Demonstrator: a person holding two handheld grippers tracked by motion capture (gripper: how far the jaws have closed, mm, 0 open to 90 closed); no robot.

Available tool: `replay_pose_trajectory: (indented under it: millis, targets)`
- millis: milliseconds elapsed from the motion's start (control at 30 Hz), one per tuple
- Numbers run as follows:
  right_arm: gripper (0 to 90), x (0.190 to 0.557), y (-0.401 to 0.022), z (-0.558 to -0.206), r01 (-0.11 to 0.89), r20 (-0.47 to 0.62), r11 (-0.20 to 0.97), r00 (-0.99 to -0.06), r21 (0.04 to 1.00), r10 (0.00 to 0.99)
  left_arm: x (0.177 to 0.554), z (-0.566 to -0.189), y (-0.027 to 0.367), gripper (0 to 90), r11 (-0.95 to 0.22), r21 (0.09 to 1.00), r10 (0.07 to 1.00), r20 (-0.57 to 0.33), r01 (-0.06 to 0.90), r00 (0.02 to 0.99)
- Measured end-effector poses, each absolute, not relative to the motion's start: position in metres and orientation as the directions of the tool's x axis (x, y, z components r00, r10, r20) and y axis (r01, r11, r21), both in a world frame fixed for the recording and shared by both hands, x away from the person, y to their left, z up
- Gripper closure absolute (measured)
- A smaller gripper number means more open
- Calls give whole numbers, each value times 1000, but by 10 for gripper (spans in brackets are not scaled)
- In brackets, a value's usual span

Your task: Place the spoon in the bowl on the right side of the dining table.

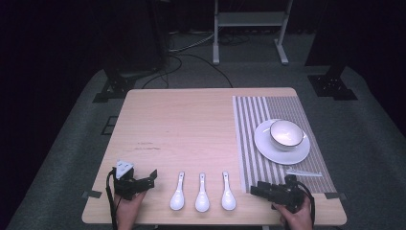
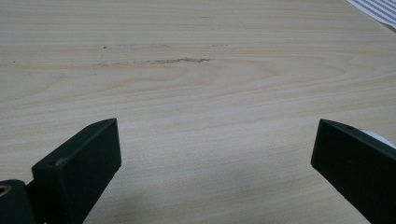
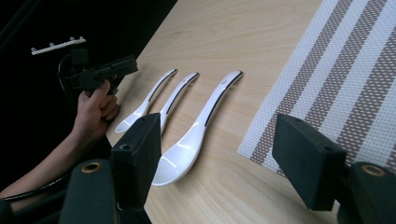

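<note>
Three white ceramic spoons (image 1: 202,192) are laid side by side on the pale wooden table (image 1: 191,120), untouched, between the grippers. The left gripper (image 1: 149,179) and right gripper (image 1: 255,189) are held wide open, empty. Nothing is judged done yet; the white bowl (image 1: 286,134) on its white plate (image 1: 268,146) is kept well apart.

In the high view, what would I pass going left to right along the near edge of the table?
Left gripper → left spoon → middle spoon → right spoon → right gripper, at the striped placemat's near corner.
</note>
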State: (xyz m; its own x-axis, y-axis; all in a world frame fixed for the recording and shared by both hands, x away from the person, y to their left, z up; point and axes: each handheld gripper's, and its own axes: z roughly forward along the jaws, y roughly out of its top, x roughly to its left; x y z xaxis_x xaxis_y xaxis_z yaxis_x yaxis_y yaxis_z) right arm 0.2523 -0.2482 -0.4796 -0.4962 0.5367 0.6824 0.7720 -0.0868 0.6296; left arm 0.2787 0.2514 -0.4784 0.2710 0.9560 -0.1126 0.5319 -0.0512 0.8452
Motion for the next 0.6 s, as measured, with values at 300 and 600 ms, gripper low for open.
replay_pose_trajectory:
  millis: [300, 600]
  targets:
    - [319, 259, -237, -476, 773, 677, -65, -509, 632, 532, 279, -478, 251, 2, -50, 845, 956, -114, 532, 270]
    - [319, 266, -228, -473, 775, 675, -47, -517, 630, 526, 279, -478, 252, 2, -49, 845, 956, -115, 533, 271]
